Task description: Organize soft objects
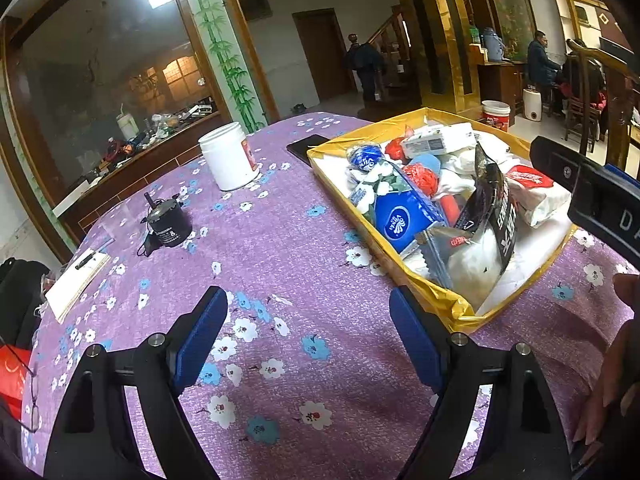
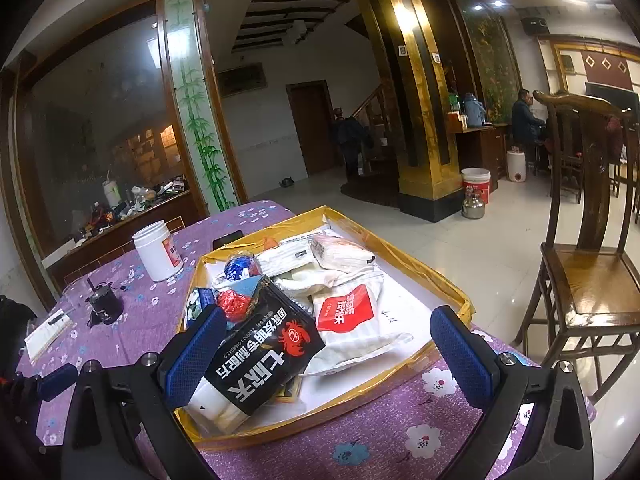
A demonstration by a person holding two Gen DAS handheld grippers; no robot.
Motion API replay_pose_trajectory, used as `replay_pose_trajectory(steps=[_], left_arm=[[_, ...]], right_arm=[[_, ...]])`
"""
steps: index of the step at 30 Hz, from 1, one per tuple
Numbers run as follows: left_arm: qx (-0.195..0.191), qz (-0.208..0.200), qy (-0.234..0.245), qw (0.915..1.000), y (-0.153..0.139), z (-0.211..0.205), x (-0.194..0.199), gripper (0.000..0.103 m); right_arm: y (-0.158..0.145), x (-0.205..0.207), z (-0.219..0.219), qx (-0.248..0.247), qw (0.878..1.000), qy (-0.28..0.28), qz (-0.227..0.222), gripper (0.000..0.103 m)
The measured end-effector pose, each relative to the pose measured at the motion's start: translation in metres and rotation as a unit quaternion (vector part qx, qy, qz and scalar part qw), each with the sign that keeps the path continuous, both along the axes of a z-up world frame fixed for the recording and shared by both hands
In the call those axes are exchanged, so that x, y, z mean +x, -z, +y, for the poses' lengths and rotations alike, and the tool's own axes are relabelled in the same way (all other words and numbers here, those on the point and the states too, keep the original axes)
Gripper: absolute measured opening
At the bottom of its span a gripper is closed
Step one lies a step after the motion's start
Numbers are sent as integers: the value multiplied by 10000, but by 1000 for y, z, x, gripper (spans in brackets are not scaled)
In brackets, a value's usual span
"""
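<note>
Soft packs heaped in tray for sorting. Right gripper fingers spread, over tray's near edge beside black bag; left gripper fingers spread, idle over counter beside tray.

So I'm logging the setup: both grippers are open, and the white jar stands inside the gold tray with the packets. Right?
Not quite. The white jar stands on the purple tablecloth outside the gold tray, as the left wrist view shows. Both the left gripper and right gripper are open.

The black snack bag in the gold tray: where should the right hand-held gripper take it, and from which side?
Probably its upper edge, from above. The black snack bag leans tilted on the pile near the gold tray front wall, top edge free.
</note>
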State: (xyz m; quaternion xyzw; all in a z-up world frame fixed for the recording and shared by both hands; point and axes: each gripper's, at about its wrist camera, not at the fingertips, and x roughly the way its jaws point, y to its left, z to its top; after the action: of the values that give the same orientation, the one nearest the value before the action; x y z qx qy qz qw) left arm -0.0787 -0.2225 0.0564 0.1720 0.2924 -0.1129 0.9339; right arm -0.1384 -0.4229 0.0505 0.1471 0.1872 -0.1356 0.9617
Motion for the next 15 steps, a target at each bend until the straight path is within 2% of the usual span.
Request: replay_pose_trajectory(steps=[15], left_arm=[[95,-54,-16,9999,0,-1,-2,83]], right_arm=[[-3,-4,9,-236,9997,53,-72,103]])
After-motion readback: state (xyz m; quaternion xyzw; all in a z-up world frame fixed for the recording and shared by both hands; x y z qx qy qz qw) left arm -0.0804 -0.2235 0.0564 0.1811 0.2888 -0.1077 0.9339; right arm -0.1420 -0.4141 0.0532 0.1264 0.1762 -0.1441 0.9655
